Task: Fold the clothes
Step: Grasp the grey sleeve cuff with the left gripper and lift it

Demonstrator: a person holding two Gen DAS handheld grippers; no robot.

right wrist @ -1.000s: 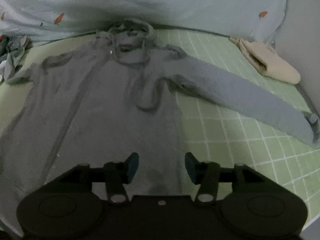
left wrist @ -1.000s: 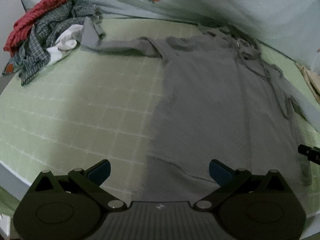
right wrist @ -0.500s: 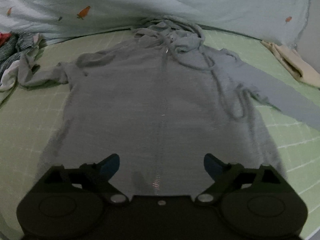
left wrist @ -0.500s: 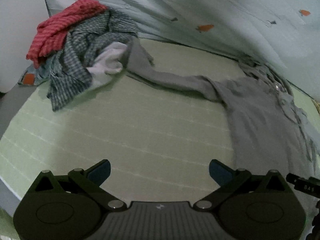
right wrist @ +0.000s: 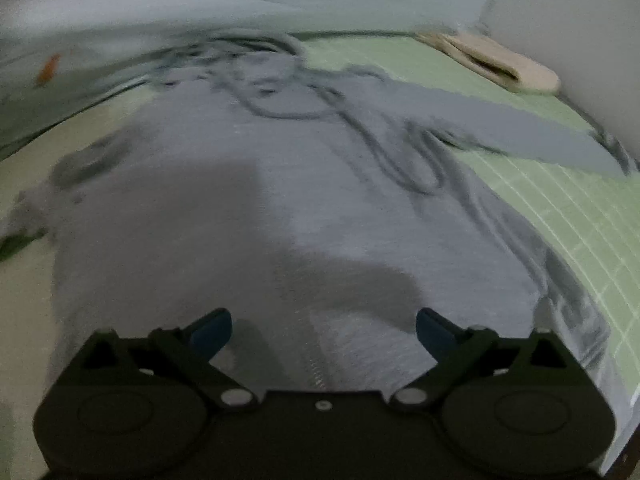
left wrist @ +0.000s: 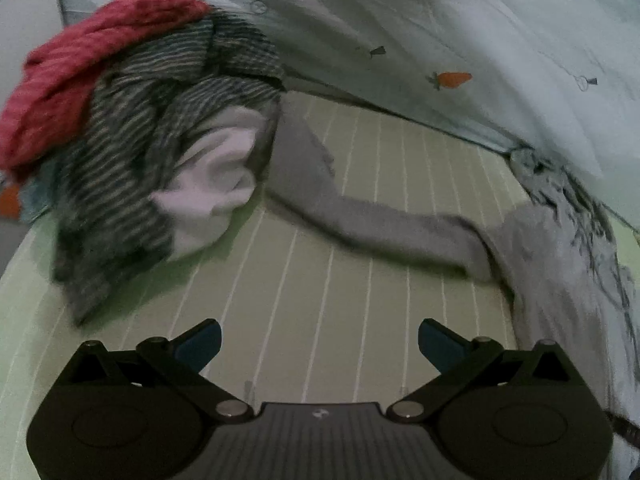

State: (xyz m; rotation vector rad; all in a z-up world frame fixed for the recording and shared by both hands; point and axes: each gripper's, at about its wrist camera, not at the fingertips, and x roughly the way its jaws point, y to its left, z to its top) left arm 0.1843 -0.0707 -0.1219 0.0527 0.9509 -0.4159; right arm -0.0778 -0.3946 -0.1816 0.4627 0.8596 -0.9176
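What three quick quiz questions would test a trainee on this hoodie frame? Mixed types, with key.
1. True or false: the right tongs grip the grey hoodie.
2. Where does the end of the hoodie sleeve in the left wrist view lie? A) against the clothes pile B) folded across the chest C) between the left tongs
3. Name the folded item at the mat's far corner in the right wrist view.

Key: 1 false, they are open above it. 2 A. 3 beige garment.
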